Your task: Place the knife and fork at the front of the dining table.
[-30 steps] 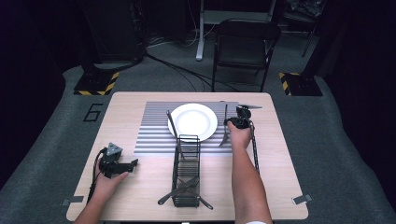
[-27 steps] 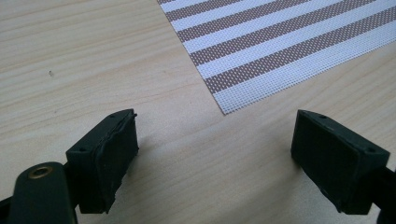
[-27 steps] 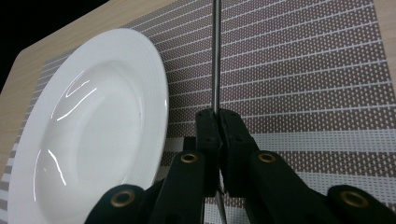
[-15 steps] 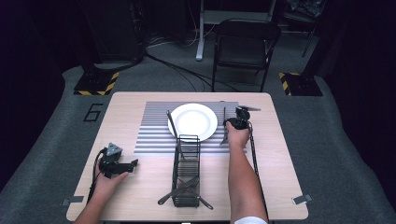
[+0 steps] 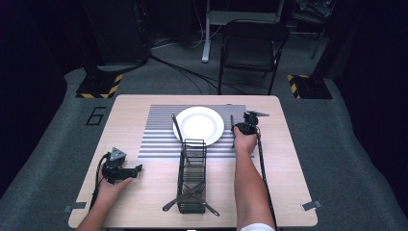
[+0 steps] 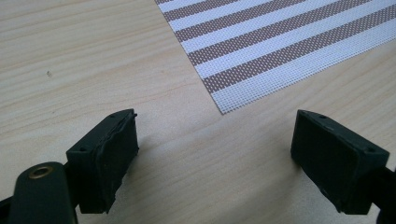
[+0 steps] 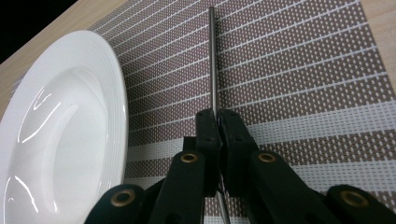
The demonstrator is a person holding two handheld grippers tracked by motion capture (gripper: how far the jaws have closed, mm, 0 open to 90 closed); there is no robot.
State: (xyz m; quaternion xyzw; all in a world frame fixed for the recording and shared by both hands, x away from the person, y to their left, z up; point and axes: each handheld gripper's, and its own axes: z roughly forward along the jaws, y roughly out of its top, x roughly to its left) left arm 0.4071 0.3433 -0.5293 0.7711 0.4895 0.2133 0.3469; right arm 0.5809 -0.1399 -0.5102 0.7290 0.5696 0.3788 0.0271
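Observation:
A white plate [image 5: 198,125] sits on a striped placemat [image 5: 159,139] at the middle of the table. Just right of the plate, a thin metal utensil [image 5: 232,129] lies along the mat. My right gripper [image 5: 244,127] is shut on it. In the right gripper view the closed jaws [image 7: 217,114] pinch the utensil's slim shaft [image 7: 212,60], which runs straight ahead over the placemat [image 7: 303,70], with the plate [image 7: 60,126] at the left. My left gripper [image 5: 137,169] rests open on the bare wood at the near left, its pads [image 6: 109,154] wide apart with nothing between them.
A black wire caddy [image 5: 192,175] stands at the near centre with several dark utensils in and under it. Another dark utensil [image 5: 177,129] lies beside the plate's left edge. A folding chair [image 5: 252,45] stands beyond the table's far edge.
My right gripper has shifted only slightly with the utensil, which now lies straighter beside the plate. The left gripper has not moved.

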